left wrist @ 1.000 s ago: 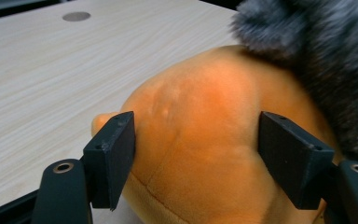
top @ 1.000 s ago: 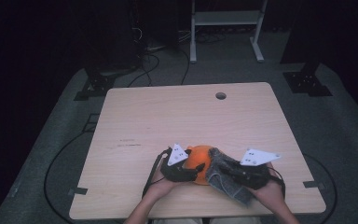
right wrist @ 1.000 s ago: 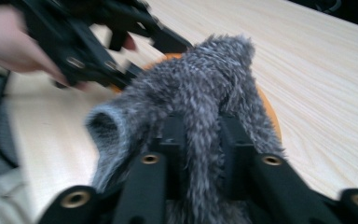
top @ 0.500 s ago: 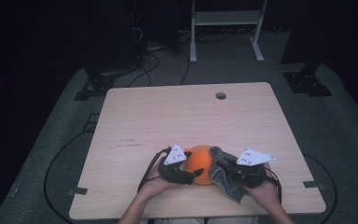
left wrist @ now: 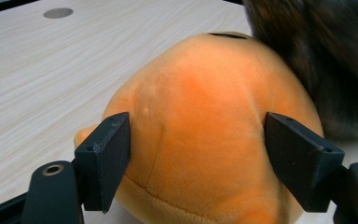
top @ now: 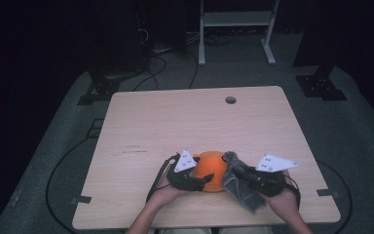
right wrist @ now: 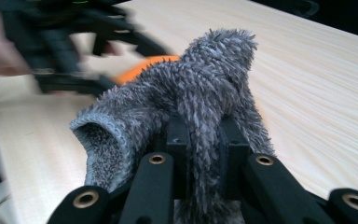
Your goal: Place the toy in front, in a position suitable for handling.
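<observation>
An orange plush toy (top: 214, 168) lies near the front edge of the wooden table (top: 175, 122). My left gripper (top: 200, 179) comes at it from the left. In the left gripper view the plush (left wrist: 200, 116) bulges between the two pads (left wrist: 114, 158), and the left gripper (left wrist: 198, 156) is shut on it. A grey fuzzy sock-like cloth (top: 241, 190) drapes against the plush's right side. My right gripper (top: 247, 179) is shut on it. In the right gripper view the cloth (right wrist: 191, 88) is pinched between the jaws of the right gripper (right wrist: 205, 140), with its open cuff hanging left.
A round cable hole (top: 231, 100) sits near the table's far edge. A white metal frame (top: 236, 29) stands on the floor behind the table. Cables run over the grey floor at the left (top: 68, 161). The far half of the table is bare wood.
The right gripper shifted slightly left and then back right with the grey cloth. The left gripper has stayed on the plush.
</observation>
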